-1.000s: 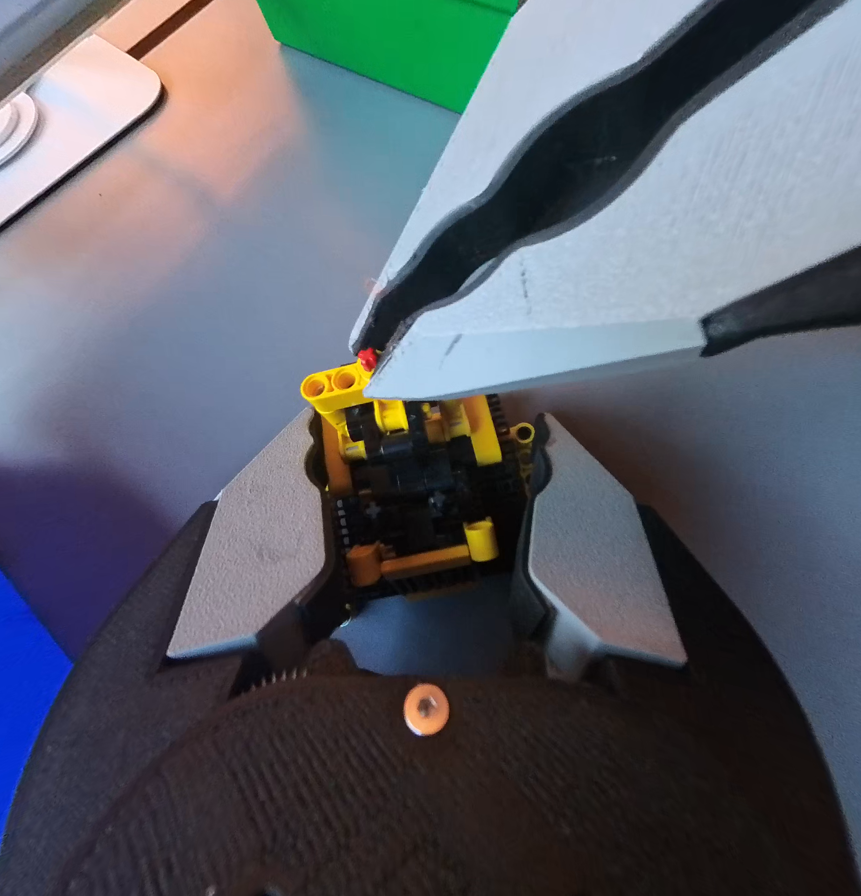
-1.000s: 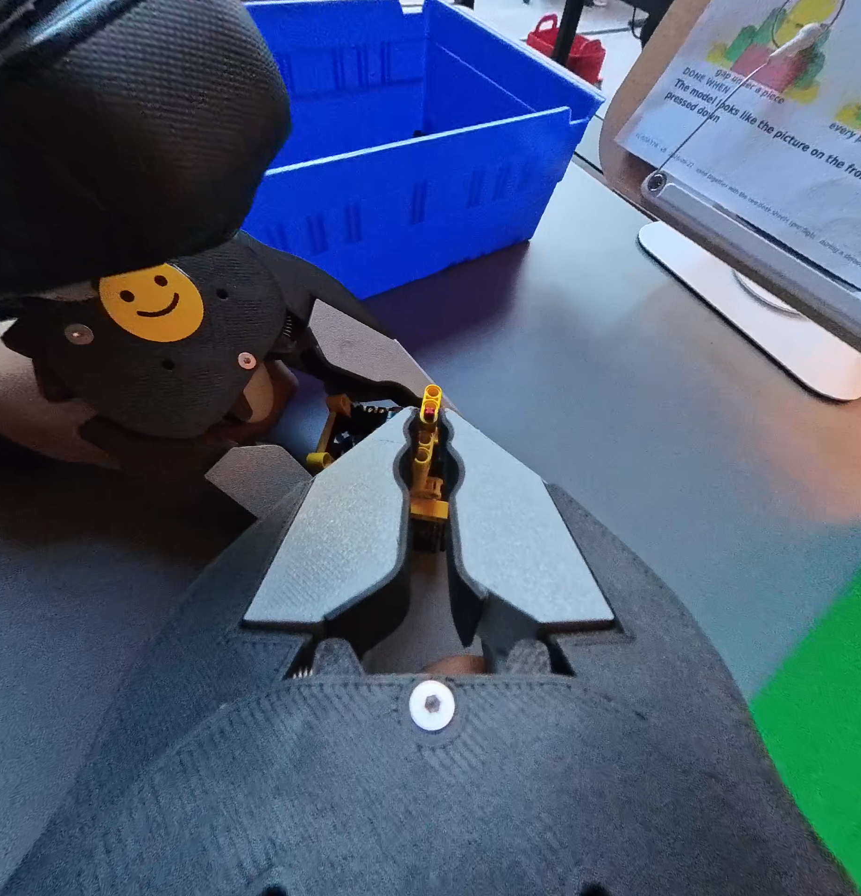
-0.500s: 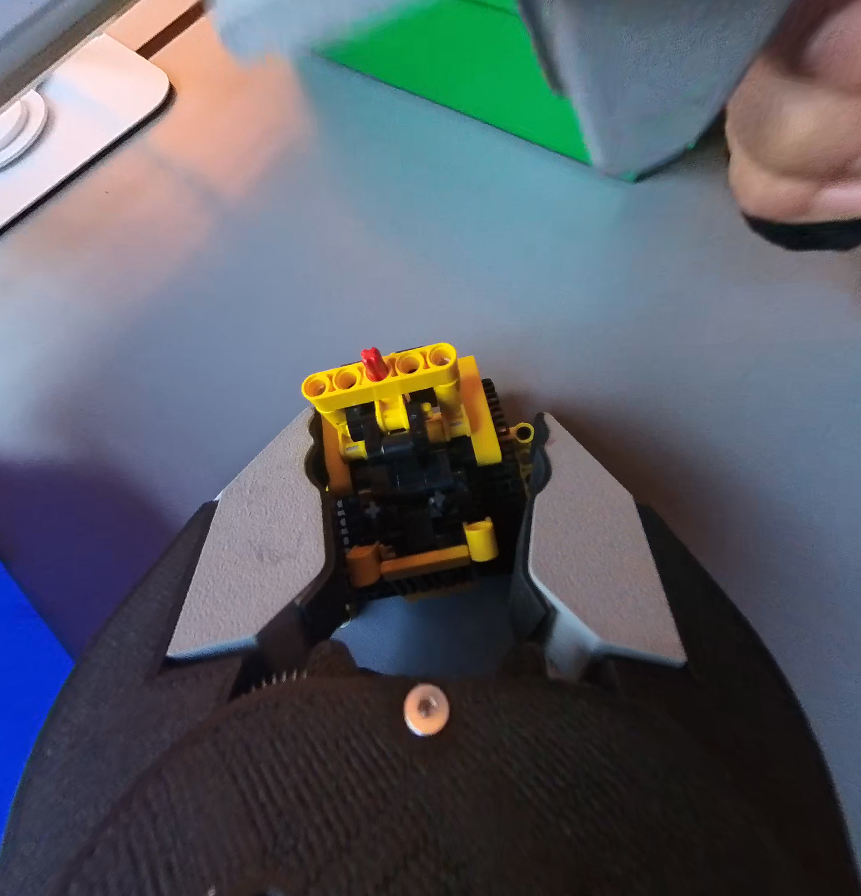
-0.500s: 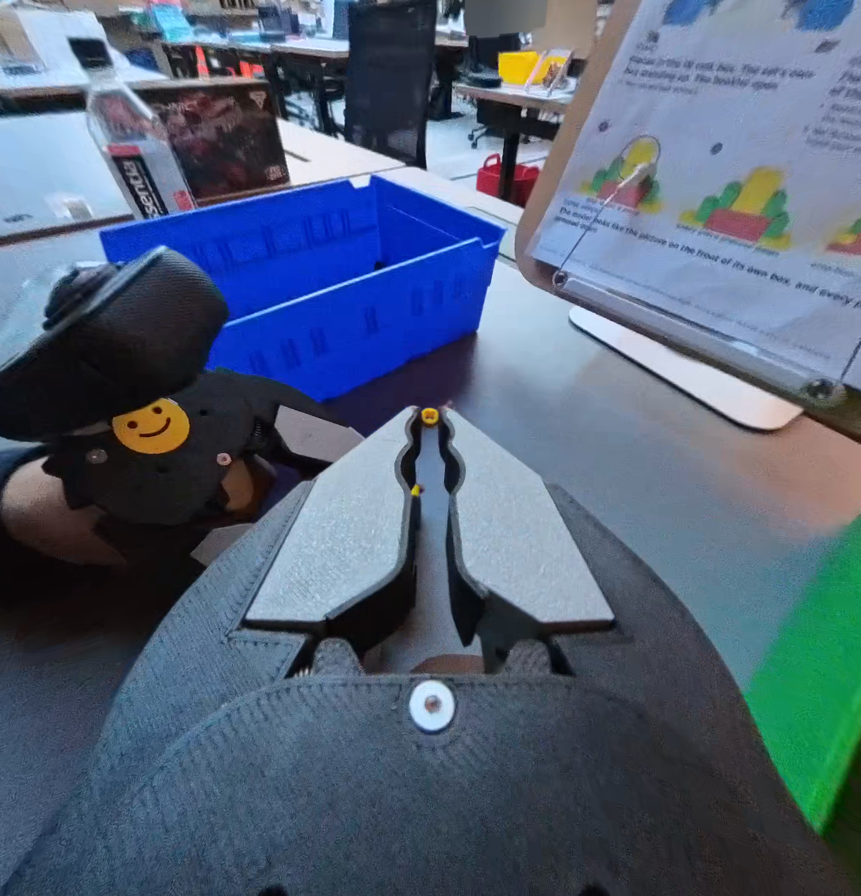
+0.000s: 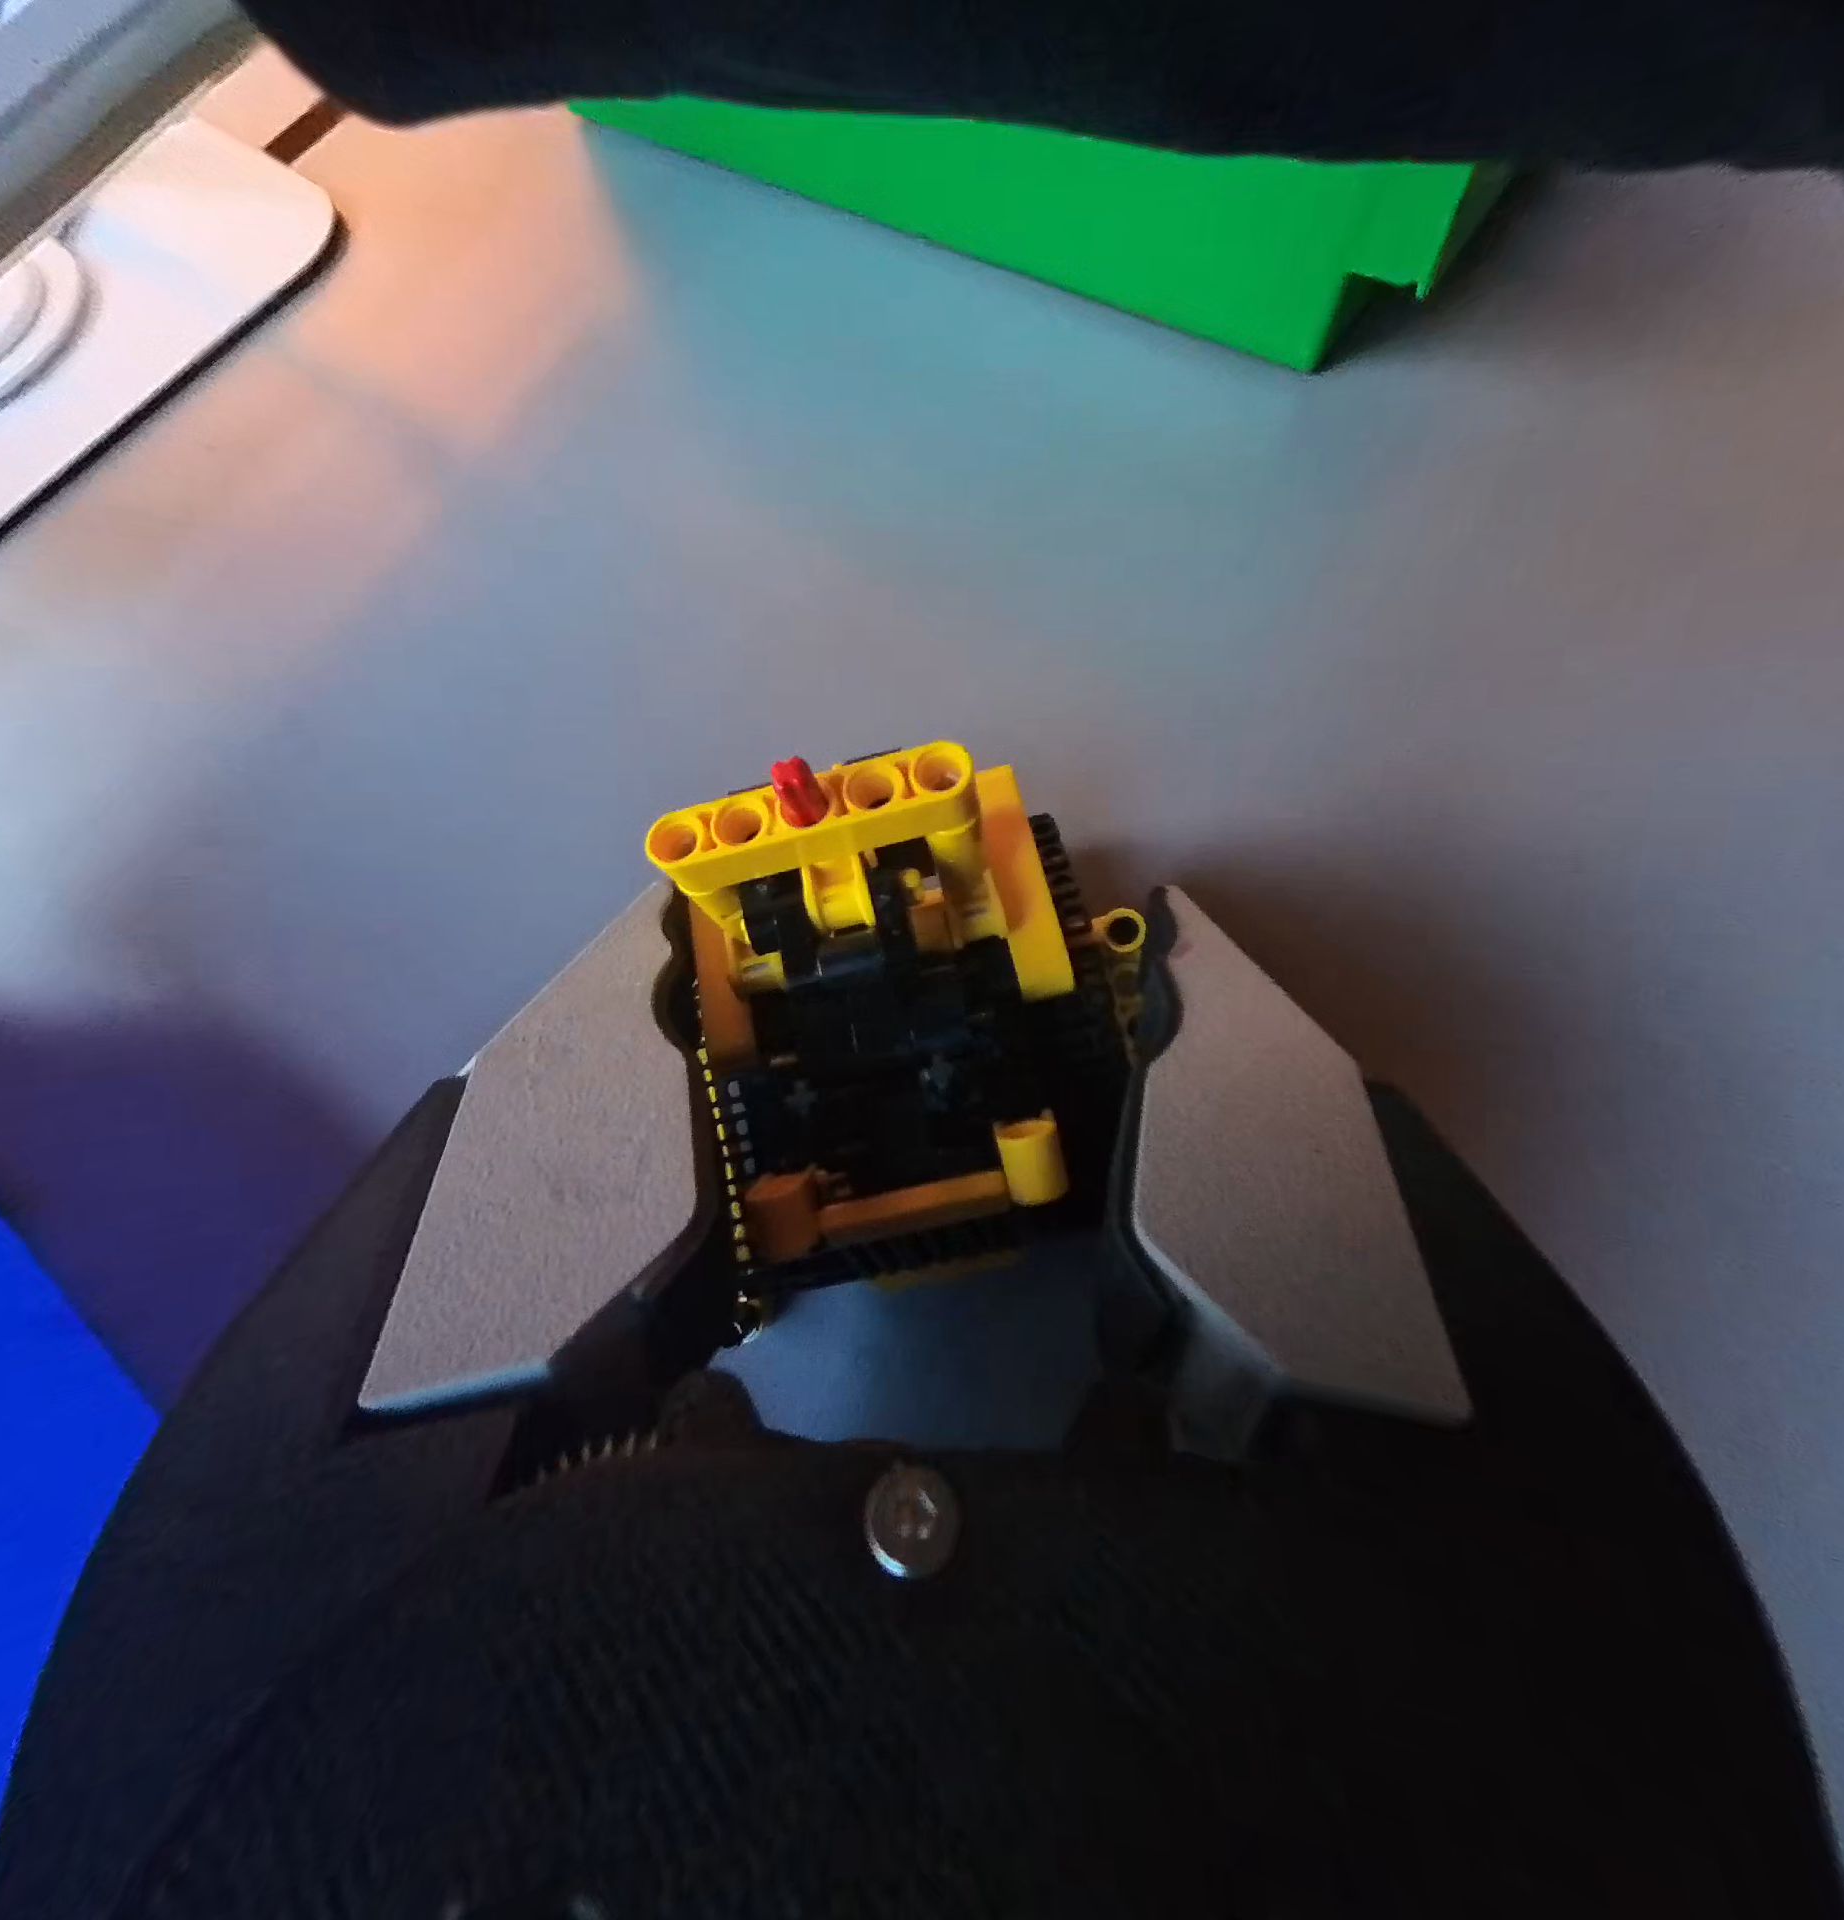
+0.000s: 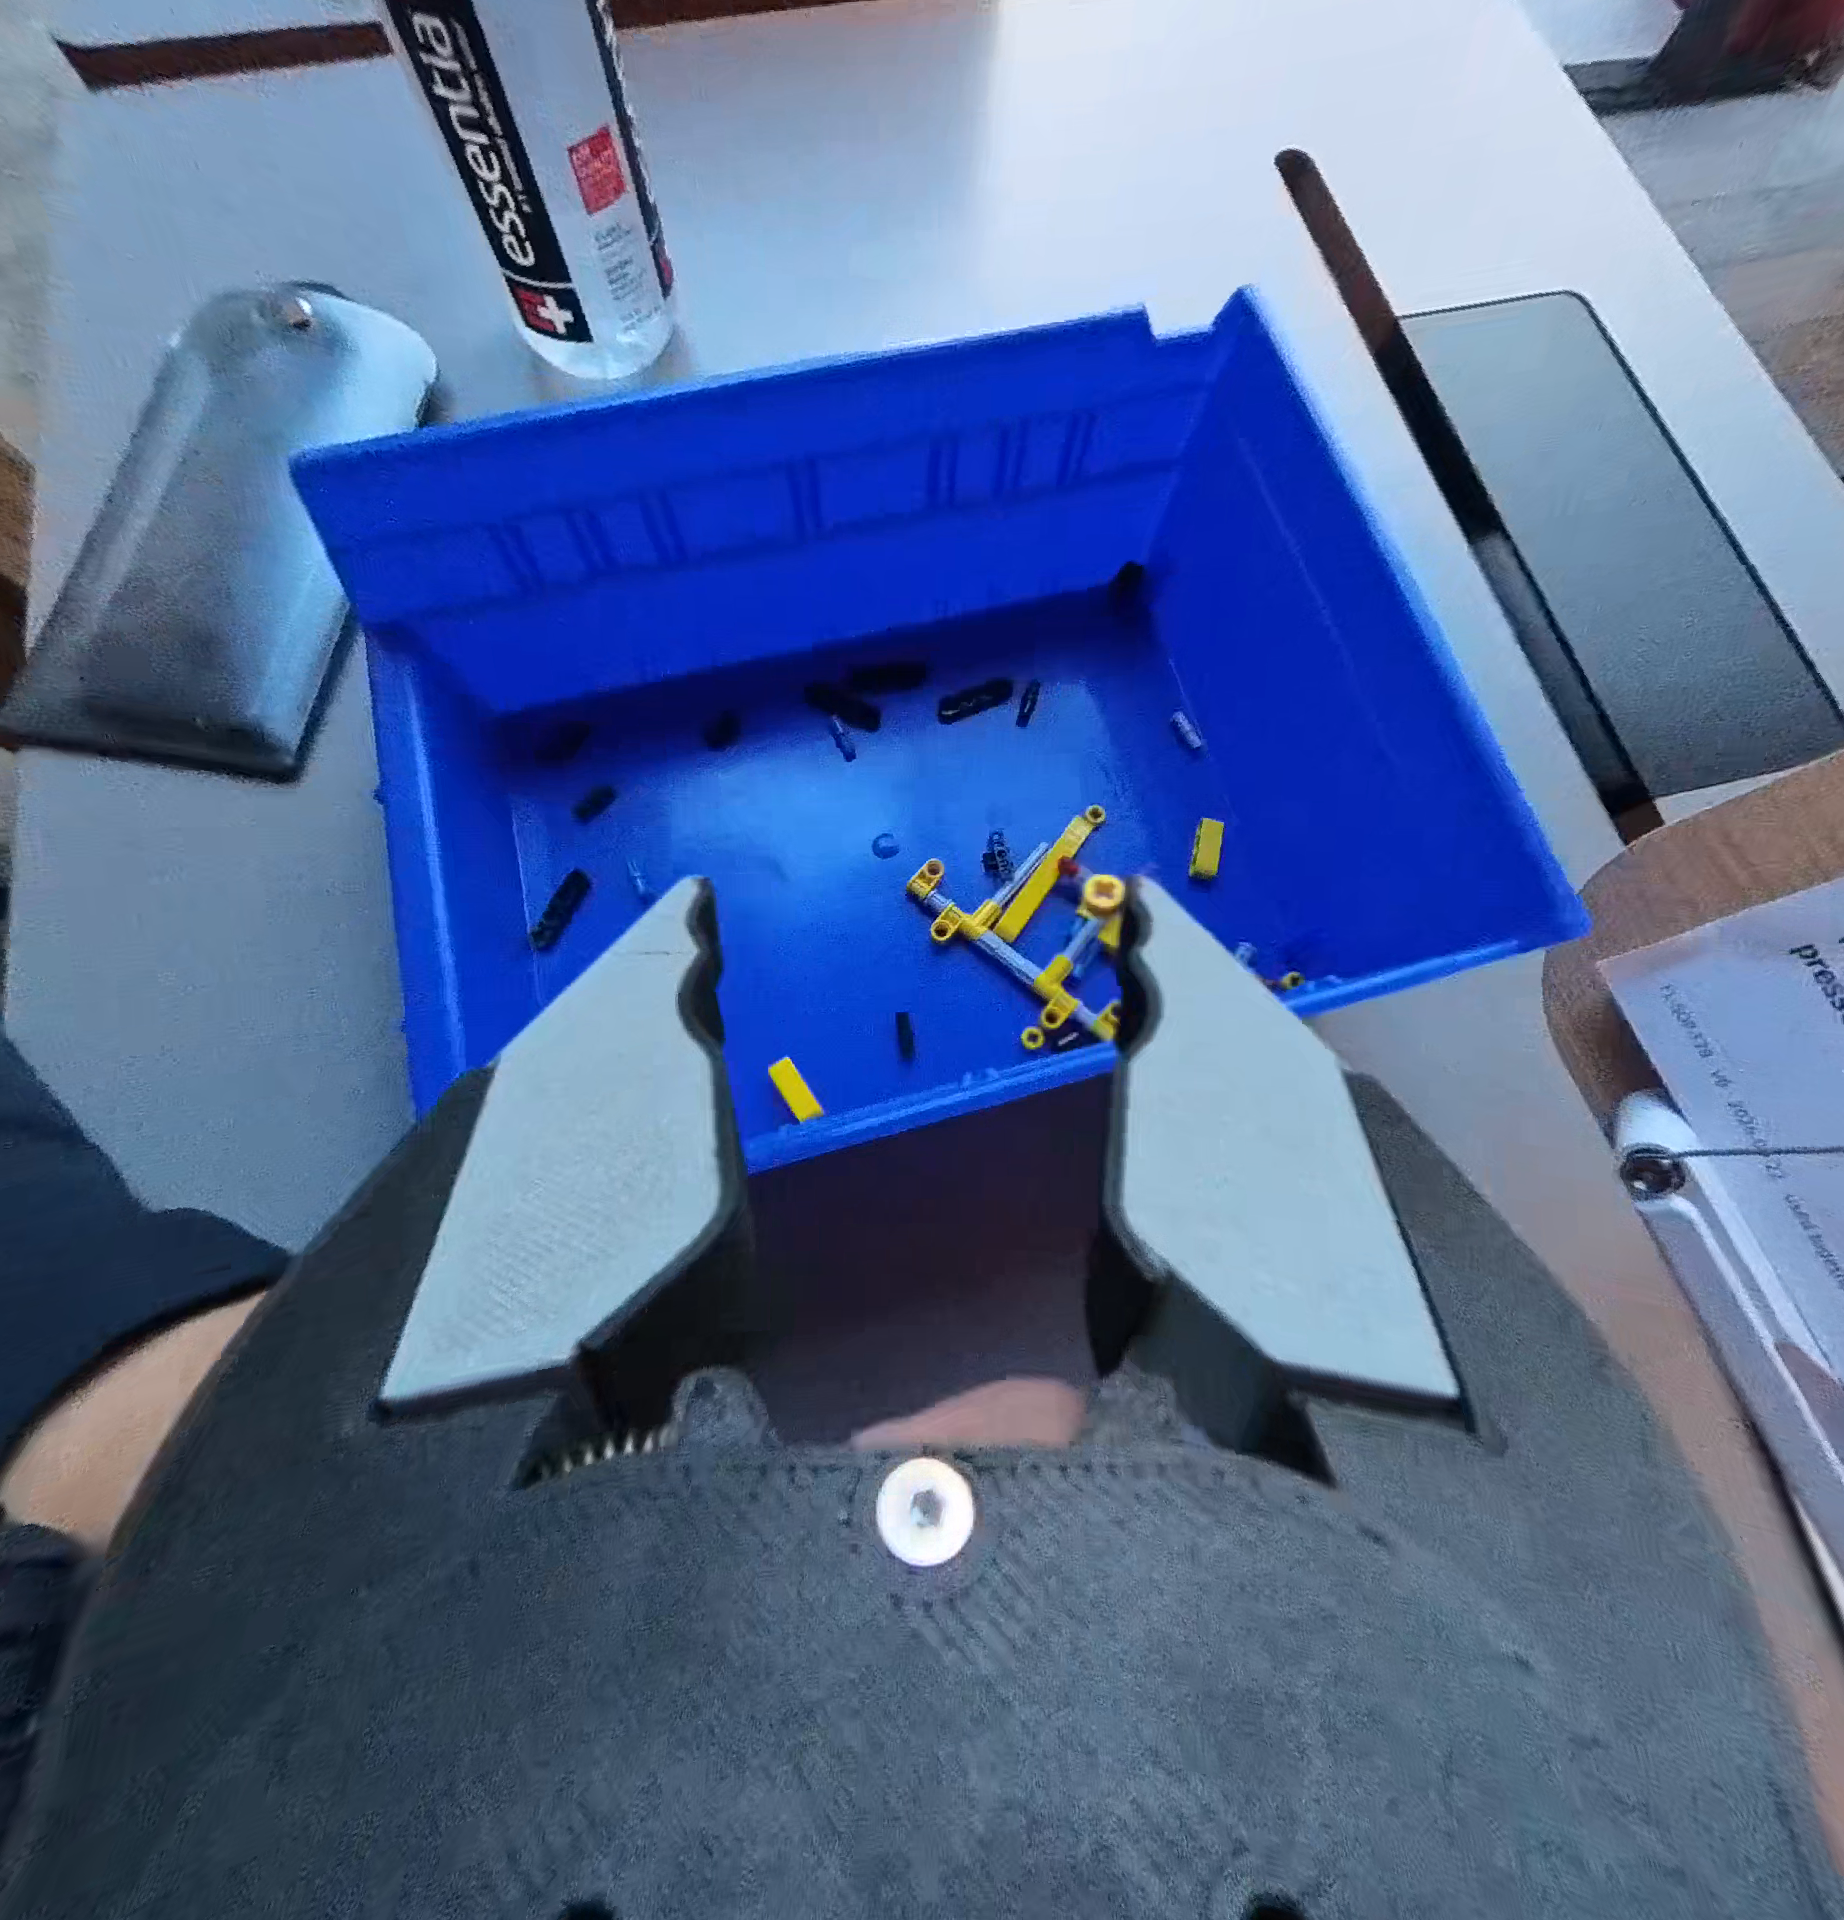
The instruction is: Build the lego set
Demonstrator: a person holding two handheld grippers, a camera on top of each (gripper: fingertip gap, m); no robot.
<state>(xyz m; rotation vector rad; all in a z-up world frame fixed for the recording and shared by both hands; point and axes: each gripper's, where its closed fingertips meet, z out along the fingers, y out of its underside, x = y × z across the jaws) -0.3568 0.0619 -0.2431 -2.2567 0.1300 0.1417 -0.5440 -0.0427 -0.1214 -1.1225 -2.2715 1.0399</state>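
My left gripper (image 5: 913, 914) is shut on the yellow and black lego model (image 5: 897, 1029) and holds it on the grey table. A yellow beam with holes (image 5: 814, 816) tops the model, and a red pin (image 5: 793, 784) stands in its middle hole. My right gripper (image 6: 913, 904) is open and empty, hovering above the blue bin (image 6: 1365, 665). Several loose yellow and black lego pieces (image 6: 1032, 914) lie on the bin floor. A single yellow piece (image 6: 793, 1088) lies near the bin's front wall.
A green box (image 5: 1053, 218) stands beyond the model. A white stand base (image 5: 118, 301) is at the far left. A water bottle (image 6: 544, 177) stands behind the bin. An instruction sheet on a stand (image 6: 1780, 1091) is at the right. A grey object (image 6: 201, 561) lies left of the bin. The grippers' ends are close to 25 cm from one another.
My right gripper left the model's top beam, swung over to the blue bin and opened. The left gripper kept hold of the model, which now shows the red pin in its beam.
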